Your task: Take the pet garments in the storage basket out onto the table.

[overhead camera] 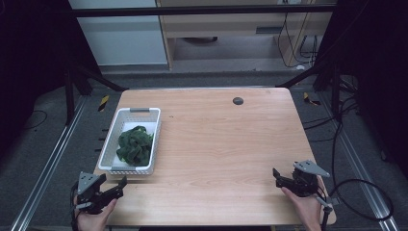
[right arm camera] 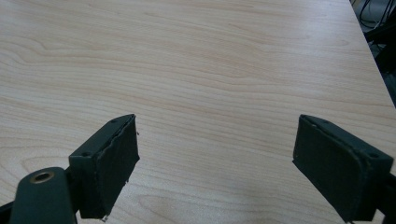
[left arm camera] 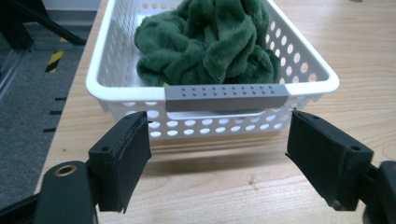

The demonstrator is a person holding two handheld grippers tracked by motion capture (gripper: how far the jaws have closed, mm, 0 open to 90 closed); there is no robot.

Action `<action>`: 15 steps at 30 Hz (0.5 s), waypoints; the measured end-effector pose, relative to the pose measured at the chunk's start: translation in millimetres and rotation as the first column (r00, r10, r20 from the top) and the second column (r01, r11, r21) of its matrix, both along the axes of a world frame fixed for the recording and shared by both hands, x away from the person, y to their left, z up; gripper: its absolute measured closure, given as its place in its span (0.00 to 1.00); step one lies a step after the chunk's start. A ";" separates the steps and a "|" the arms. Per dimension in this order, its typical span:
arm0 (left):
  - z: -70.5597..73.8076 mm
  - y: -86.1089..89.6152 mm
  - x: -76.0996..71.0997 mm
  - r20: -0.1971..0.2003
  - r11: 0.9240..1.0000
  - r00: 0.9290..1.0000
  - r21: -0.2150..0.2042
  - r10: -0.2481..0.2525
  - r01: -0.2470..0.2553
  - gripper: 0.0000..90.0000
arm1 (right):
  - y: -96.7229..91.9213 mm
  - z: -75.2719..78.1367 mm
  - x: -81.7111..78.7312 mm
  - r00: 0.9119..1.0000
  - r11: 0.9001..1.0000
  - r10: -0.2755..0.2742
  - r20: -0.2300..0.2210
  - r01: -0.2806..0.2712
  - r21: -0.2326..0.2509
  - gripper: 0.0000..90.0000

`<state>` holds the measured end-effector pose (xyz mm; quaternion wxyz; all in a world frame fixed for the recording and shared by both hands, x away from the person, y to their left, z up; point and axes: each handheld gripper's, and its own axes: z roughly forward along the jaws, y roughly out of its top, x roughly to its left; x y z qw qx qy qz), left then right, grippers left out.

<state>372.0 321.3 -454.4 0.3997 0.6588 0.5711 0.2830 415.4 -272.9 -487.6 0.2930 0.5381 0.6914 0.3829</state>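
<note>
The white perforated basket (overhead camera: 155, 144) sits in the left half of the high view, its long axis running from the near edge of the tabletop (overhead camera: 226, 139) away toward the far edge. The left gripper (overhead camera: 108, 190), at the lower left of that frame, hovers just before the basket's near short end. In the left gripper view its fingers (left arm camera: 122, 158) are spread wide, holding nothing, and frame the grey handle strip (left arm camera: 225, 97) on the basket's near rim, which lies straight ahead and slightly above them. A crumpled green plush cloth (overhead camera: 134, 144) fills the middle of the basket. The right gripper (overhead camera: 284, 180), at the lower right of the high view, is well apart from the basket; its fingers (right arm camera: 106, 163) are likewise spread and empty over bare wood. The left hand looks the likelier to act.
</note>
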 end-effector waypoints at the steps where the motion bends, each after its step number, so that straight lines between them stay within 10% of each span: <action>1: 0.7 0.2 0.1 0.001 1.000 1.000 -0.001 0.001 -0.001 0.23 | 0.0 0.0 0.0 1.000 1.000 0.000 0.000 0.000 0.000 0.16; 15: 22.9 3.3 6.9 0.059 0.999 0.998 -0.019 -0.027 0.028 0.24 | 2.4 -0.6 -1.1 1.000 1.000 0.013 -0.001 -0.013 -0.002 0.15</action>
